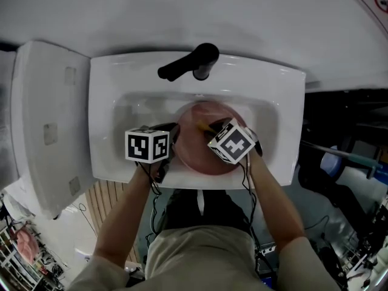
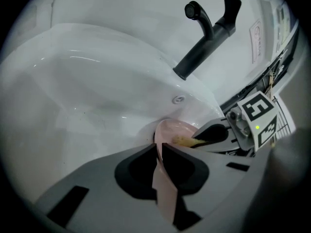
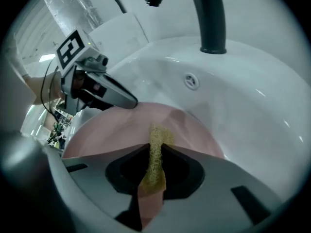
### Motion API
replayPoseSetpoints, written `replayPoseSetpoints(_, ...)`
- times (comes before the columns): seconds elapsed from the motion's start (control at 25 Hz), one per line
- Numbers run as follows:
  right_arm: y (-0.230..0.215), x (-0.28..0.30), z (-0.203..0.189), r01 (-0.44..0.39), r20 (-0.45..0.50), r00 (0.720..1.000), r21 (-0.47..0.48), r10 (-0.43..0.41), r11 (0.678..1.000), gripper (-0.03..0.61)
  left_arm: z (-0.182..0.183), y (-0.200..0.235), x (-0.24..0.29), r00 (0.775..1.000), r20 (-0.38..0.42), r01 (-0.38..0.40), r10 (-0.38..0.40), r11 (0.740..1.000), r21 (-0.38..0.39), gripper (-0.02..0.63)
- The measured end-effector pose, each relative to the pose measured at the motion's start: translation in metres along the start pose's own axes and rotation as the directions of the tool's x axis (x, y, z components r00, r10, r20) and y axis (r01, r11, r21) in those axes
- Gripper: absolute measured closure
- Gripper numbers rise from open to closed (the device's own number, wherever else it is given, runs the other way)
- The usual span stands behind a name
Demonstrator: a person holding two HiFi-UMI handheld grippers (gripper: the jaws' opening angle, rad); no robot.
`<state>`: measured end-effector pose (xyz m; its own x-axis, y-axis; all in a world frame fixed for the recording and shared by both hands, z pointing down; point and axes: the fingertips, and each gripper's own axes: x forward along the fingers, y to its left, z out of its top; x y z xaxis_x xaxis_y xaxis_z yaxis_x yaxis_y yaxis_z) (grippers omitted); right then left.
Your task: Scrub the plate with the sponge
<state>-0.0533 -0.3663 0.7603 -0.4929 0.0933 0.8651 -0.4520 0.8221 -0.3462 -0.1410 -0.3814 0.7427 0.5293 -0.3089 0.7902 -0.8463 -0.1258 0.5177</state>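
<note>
A pink plate (image 1: 200,139) stands tilted in the white sink basin (image 1: 267,123). My left gripper (image 1: 174,139) is shut on the plate's left rim (image 2: 159,166), which runs edge-on between its jaws. The plate (image 3: 131,127) fills the middle of the right gripper view. My right gripper (image 1: 213,128) is shut on a thin yellow sponge (image 3: 155,157), whose tip rests on the plate's face. From the left gripper view the sponge (image 2: 183,140) shows as a yellow patch against the plate, with the right gripper (image 2: 214,134) behind it.
A black faucet (image 1: 191,63) rises at the back of the sink, its spout over the basin (image 3: 194,4). An overflow hole (image 3: 191,81) sits in the back wall. A white toilet tank lid (image 1: 45,120) lies to the left of the sink.
</note>
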Motion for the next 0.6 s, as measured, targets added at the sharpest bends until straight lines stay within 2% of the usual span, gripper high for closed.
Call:
replayPoseSetpoints(0.12, -0.025, -0.002, -0.008, 0.098, -0.027, 0.995, 0.023, -0.098, 0.995, 0.503, -0.001, 0.001, 0.001, 1.000, 0.002, -0.004, 0.004, 1.000, 0.000, 0.572)
replayPoseSetpoints(0.28, -0.047, -0.012, -0.030, 0.210, -0.103, 0.972, -0.001, -0.209, 0.978, 0.503, -0.003, 0.002, 0.002, 0.999, -0.007, -0.033, 0.033, 0.998, 0.045, 0.571)
replayPoseSetpoints(0.44, -0.057, -0.028, -0.051, 0.254, -0.135, 0.959, 0.018, -0.249, 0.967, 0.500, -0.001, 0.005, 0.002, 0.999, 0.001, -0.041, 0.041, 0.998, 0.037, 0.571)
replayPoseSetpoints(0.6, -0.054, -0.053, -0.057, 0.278, -0.067, 0.960, 0.098, -0.272, 0.956, 0.500, -0.002, 0.002, 0.000, 0.999, -0.021, -0.038, 0.041, 0.994, 0.098, 0.555)
